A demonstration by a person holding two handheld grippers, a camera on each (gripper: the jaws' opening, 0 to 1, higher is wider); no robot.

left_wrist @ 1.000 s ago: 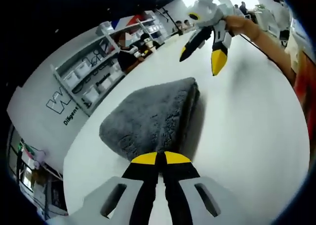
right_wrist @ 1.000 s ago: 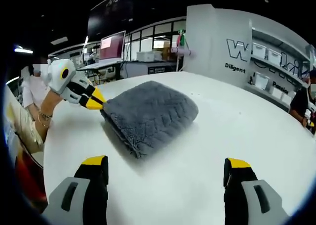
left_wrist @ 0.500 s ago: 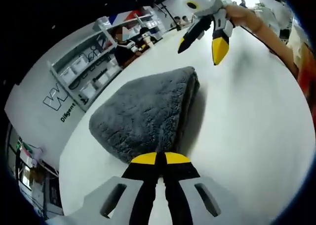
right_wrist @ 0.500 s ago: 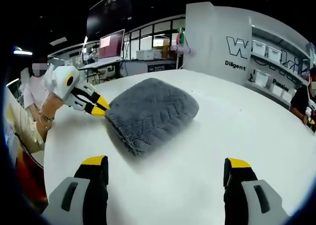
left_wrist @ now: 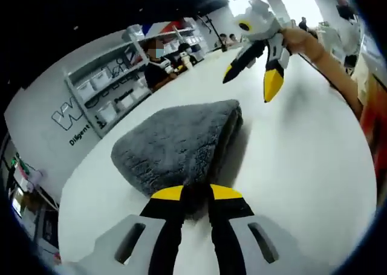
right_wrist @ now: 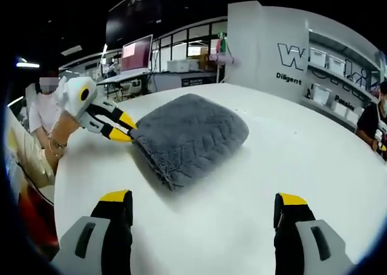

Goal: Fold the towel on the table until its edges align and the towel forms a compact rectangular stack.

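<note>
Folded grey towel (left_wrist: 181, 145) on white table (left_wrist: 302, 166): left gripper (left_wrist: 196, 194), slightly parted at its corner (right gripper (right_wrist: 202, 205) spread wide), should withdraw without dragging layers.

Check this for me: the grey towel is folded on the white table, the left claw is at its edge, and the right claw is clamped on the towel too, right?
Not quite. The right claw is wide open and apart from the grey towel, holding nothing, as the right gripper view shows. The rest holds: the towel lies folded on the white table, with the left claw at its edge.
</note>
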